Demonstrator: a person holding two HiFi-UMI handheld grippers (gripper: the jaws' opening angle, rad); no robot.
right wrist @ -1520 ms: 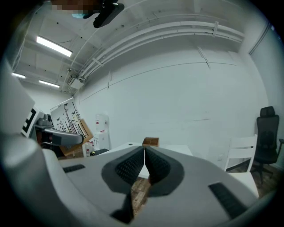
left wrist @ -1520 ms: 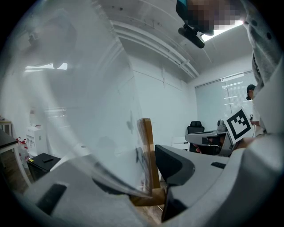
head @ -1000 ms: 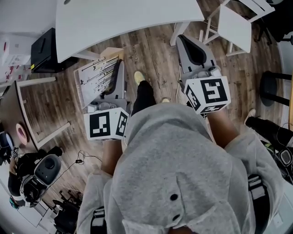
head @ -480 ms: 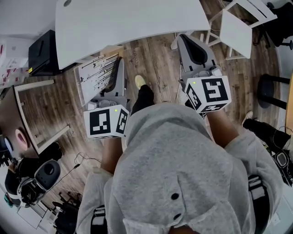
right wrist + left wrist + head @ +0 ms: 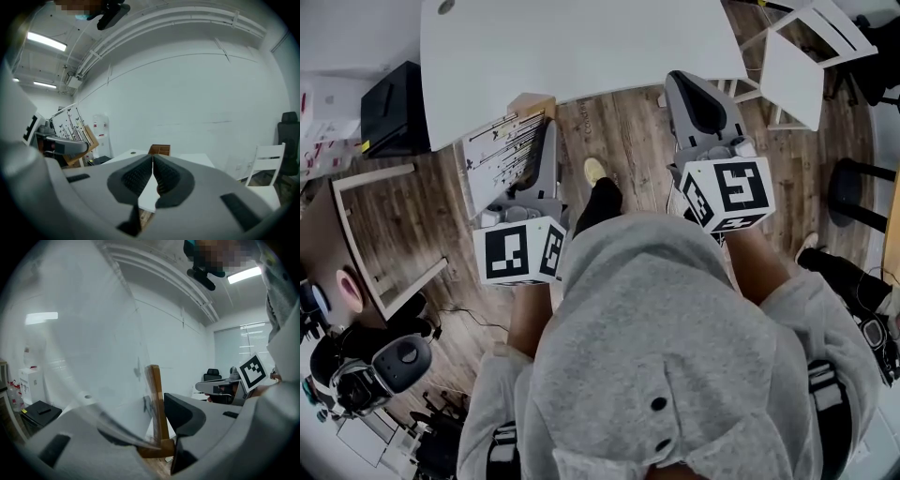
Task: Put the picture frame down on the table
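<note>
The left gripper (image 5: 546,141) is clamped on the wooden edge of the picture frame (image 5: 497,155). The frame is in the air, just before the table (image 5: 581,47), at its near-left corner. The table lies straight ahead. The right gripper (image 5: 680,84) is closed on nothing.

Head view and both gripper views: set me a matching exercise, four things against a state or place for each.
Things:
1. left gripper
2. right gripper
3. table
4. chair

States or places:
A. shut, nothing between the jaws
B. white, at the head view's upper right
C. shut on the frame
D. white, wide, ahead of both grippers

Pairs: 1-C, 2-A, 3-D, 4-B
</note>
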